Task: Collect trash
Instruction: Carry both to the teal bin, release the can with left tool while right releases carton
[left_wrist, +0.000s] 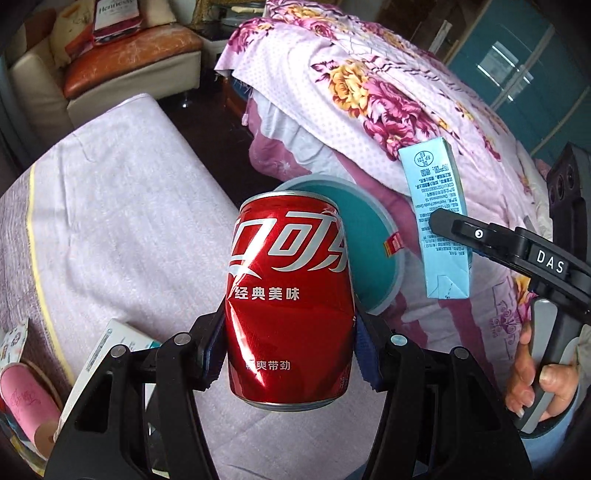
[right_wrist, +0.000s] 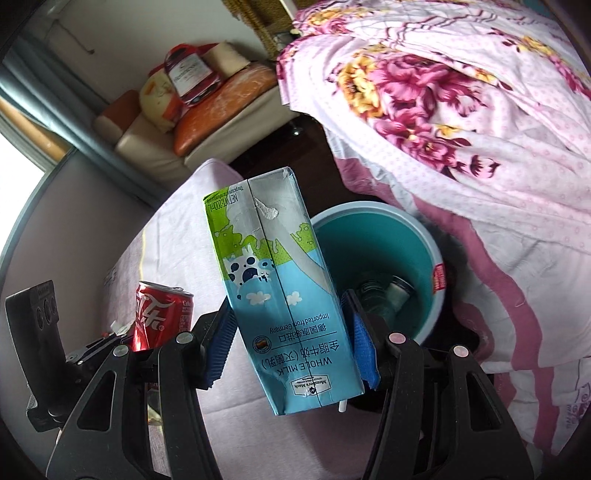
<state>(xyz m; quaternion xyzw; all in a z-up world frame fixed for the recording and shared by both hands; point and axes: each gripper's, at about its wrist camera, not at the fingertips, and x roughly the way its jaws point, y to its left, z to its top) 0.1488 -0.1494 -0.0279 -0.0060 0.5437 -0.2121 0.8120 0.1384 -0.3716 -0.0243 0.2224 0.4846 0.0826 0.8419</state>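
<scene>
My left gripper (left_wrist: 290, 349) is shut on a red Coca-Cola can (left_wrist: 288, 295), dented at the grip, held upright above the pale pink mattress. My right gripper (right_wrist: 290, 339) is shut on a light-blue whole-milk carton (right_wrist: 280, 295), held upside down. The carton also shows in the left wrist view (left_wrist: 437, 221), at the right. The can shows in the right wrist view (right_wrist: 162, 314), at the lower left. A teal trash bin (right_wrist: 384, 258) with a pale rim stands just behind both items, between the mattress and the bed. It holds some trash at the bottom.
A floral quilt (right_wrist: 461, 110) covers the bed on the right. The pale pink mattress (left_wrist: 129, 240) is on the left. A white box (left_wrist: 110, 350) and a pink roll (left_wrist: 26, 406) lie at its near left edge. A sofa (left_wrist: 110, 62) with cushions stands at the back.
</scene>
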